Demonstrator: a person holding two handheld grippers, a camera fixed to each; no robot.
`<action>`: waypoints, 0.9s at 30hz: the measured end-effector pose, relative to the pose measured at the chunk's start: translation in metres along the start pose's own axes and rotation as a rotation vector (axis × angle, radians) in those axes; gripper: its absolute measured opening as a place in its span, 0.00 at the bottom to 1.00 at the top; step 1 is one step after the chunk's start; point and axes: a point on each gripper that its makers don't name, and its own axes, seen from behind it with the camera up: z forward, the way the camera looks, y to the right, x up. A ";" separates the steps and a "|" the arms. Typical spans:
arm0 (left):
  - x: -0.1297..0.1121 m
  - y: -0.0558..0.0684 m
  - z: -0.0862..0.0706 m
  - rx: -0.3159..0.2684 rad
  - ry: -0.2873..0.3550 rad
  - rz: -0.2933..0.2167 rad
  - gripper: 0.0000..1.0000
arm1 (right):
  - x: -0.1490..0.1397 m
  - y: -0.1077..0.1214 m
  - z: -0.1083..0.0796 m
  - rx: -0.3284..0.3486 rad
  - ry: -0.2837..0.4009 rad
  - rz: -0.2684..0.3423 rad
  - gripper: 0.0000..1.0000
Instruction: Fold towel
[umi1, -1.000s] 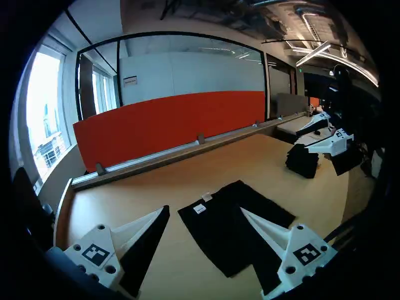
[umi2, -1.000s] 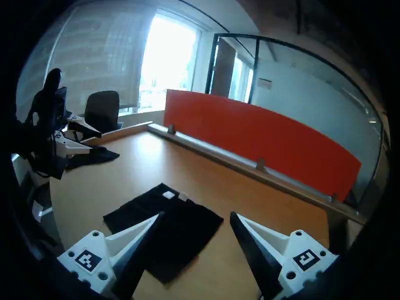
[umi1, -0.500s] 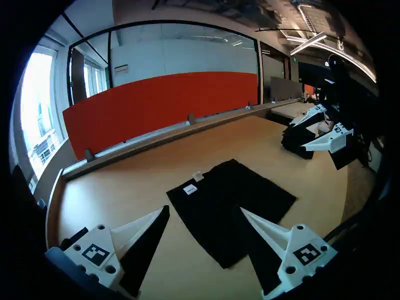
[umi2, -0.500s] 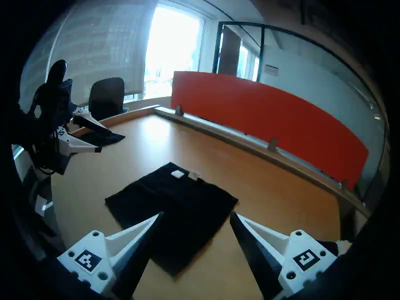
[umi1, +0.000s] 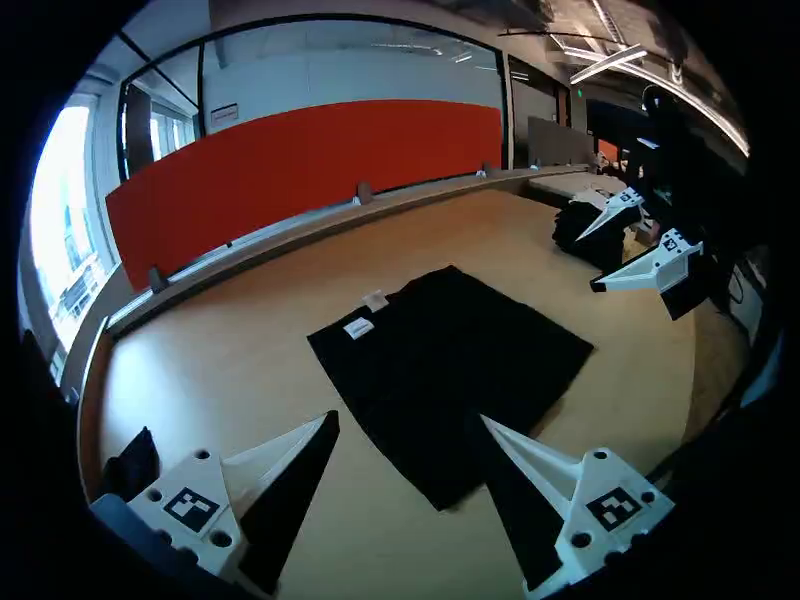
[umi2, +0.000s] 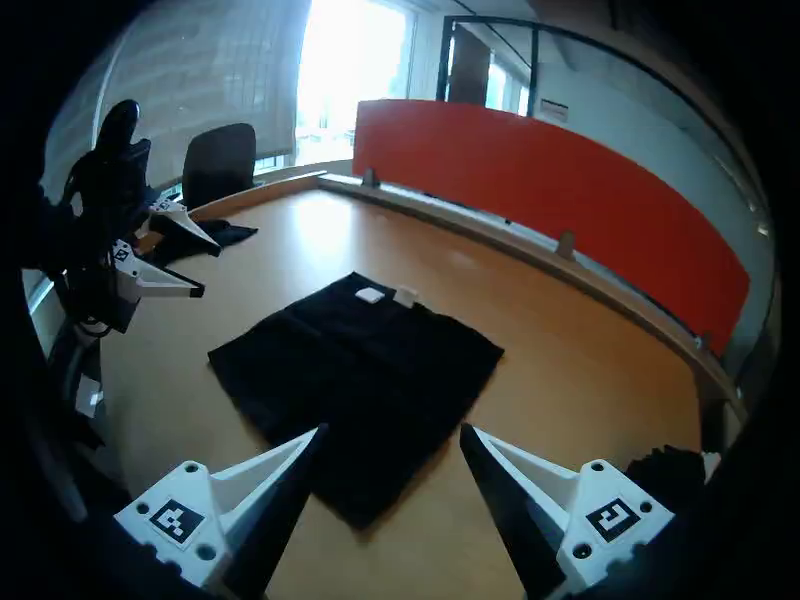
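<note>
A wooden desk (umi1: 250, 330) runs up to a long red partition (umi1: 300, 160) with a metal rail (umi1: 300, 233) along its foot. Glass wall panels (umi1: 350, 75) rise behind the partition. A dark office chair (umi2: 218, 165) stands before a bright window (umi2: 350, 60).

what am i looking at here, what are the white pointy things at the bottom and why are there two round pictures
No robot here: a person holds a hand-held gripper in each hand, and each carries a fisheye camera looking along its two white fingers. The left gripper view shows the left hand-held gripper at the bottom and the right hand-held gripper farther off. The right gripper view is the reverse angle. On the wooden table lies a black towel, flat, with small white tags near one edge. Both hand-held grippers are open and hold nothing.
</note>
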 end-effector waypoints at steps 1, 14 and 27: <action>-0.003 0.001 0.002 -0.004 -0.006 0.000 0.94 | -0.004 -0.001 0.002 0.003 -0.007 -0.003 1.00; -0.051 0.017 0.027 -0.053 -0.105 0.007 0.94 | -0.047 -0.020 0.023 0.047 -0.091 -0.017 1.00; -0.093 0.030 0.044 -0.104 -0.207 0.009 0.94 | -0.086 -0.027 0.034 0.081 -0.172 -0.015 1.00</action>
